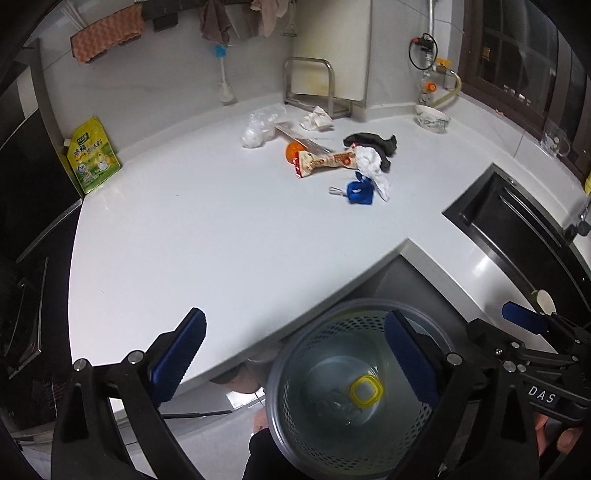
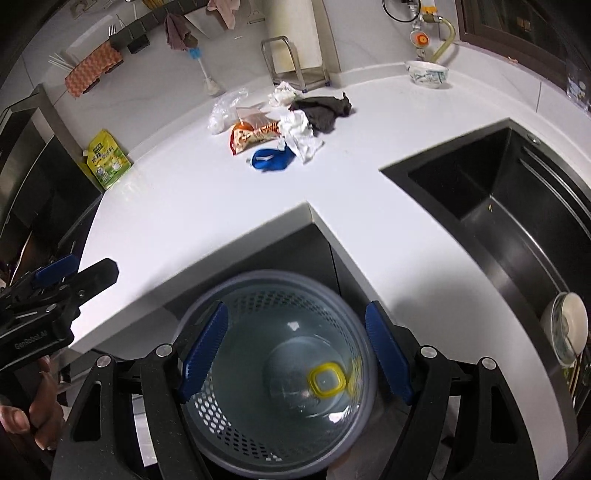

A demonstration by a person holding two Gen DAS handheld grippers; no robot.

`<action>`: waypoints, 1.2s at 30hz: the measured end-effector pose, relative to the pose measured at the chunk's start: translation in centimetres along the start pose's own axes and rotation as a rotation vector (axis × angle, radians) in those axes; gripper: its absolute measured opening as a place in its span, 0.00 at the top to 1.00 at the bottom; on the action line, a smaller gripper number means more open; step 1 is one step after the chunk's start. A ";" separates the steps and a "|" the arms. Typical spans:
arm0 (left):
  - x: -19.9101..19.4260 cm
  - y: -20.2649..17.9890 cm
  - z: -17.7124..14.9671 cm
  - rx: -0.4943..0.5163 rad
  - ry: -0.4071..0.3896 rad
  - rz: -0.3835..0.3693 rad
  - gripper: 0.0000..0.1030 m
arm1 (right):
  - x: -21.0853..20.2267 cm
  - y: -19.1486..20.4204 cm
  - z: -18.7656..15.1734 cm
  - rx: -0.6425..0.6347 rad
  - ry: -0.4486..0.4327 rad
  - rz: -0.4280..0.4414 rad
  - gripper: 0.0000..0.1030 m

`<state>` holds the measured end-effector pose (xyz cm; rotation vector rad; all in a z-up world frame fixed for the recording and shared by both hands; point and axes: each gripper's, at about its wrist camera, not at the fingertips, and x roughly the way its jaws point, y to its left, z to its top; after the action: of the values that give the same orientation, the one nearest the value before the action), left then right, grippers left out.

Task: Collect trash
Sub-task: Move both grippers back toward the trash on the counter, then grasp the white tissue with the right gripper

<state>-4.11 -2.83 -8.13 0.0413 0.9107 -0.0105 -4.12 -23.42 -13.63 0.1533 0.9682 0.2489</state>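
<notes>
Basically, trash sat in a loose pile mid-counter toward the back wall: red/orange snack wrapper (image 1: 325, 162), crumpled white tissue (image 1: 371, 164) partly over it, blue wad (image 1: 358, 192) just in front w/ a small white clip-like bit beside it, dark cloth (image 1: 373, 142) behind the tissue, clear plastic bag (image 1: 260, 127) to the left, another crumpled paper (image 1: 316, 119) near the metal rack (image 1: 310, 85). An orange round thing (image 1: 293, 150) peeked out under the wrapper.

Grey perforated bin (image 1: 317, 325) stood on the floor below the counter's inner corner, lined w/ clear plastic; a clear container w/ yellow square lid (image 1: 365, 391) lay at the bottom.

Left gripper (image 1: 295, 354) was spread wide, nothing between the blue pads, hanging above the bin & counter edge. Right gripper (image 2: 297, 350) was also parted fairly wide, empty, right over the bin mouth. Each gripper showed in the other's view at the frame edge, w/ part of a hand (image 2: 29, 410) on the handle.

White counter (image 1: 221, 229) was L-shaped. Black sink (image 2: 498, 206) to the right, a bowl (image 2: 569, 328) in its near end. Patterned bowl (image 1: 433, 118) at the back corner by the gas valve. Green/yellow pouch (image 1: 94, 155) leaned at the left end. Orange towel (image 1: 107, 33) & rags hung on the wall rail, brush (image 1: 223, 74) below.
</notes>
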 end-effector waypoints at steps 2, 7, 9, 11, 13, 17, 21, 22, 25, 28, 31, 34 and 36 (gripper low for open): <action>0.3 0.7 0.8 -0.004 -0.002 0.004 0.07 | 0.2 0.4 0.9 0.004 -0.013 -0.007 0.29; 1.5 2.3 3.2 0.009 -0.018 -0.004 0.07 | 1.2 1.0 2.8 0.030 -0.030 -0.033 0.29; 2.2 2.9 4.4 0.016 -0.022 -0.012 0.07 | 1.8 1.3 3.7 0.043 -0.033 -0.044 0.29; 2.9 3.5 5.7 0.027 -0.030 -0.025 0.07 | 2.3 1.6 4.5 0.052 -0.038 -0.062 0.29; 3.8 4.0 7.1 0.042 -0.038 -0.037 0.07 | 2.9 1.9 5.6 0.074 -0.044 -0.080 0.29; 5.7 4.6 9.5 0.075 -0.053 -0.057 0.07 | 4.0 2.2 7.4 0.106 -0.058 -0.116 0.29; 7.9 5.0 11.5 0.106 -0.053 -0.080 0.07 | 5.6 2.2 9.6 0.130 -0.075 -0.160 0.28; 8.6 5.1 12.0 0.115 -0.052 -0.089 0.07 | 6.0 2.1 10.1 0.136 -0.078 -0.168 0.29; 10.5 5.0 13.3 0.139 -0.058 -0.114 0.07 | 7.4 1.6 11.7 0.165 -0.088 -0.189 0.29; 12.4 4.7 14.3 0.161 -0.060 -0.132 0.07 | 9.1 1.1 13.1 0.185 -0.092 -0.205 0.29; 14.3 4.4 15.0 0.178 -0.052 -0.147 0.07 | 11.0 0.8 14.6 0.187 -0.085 -0.216 0.29; 15.8 4.3 15.4 0.182 -0.043 -0.166 0.07 | 12.6 0.7 15.8 0.185 -0.086 -0.218 0.29; 16.7 4.3 15.6 0.180 -0.038 -0.174 0.07 | 13.3 0.7 16.4 0.184 -0.086 -0.221 0.29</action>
<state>18.54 1.02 -11.60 0.1285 0.8712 -0.2540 16.62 -19.38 -14.86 0.2214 0.9137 -0.0503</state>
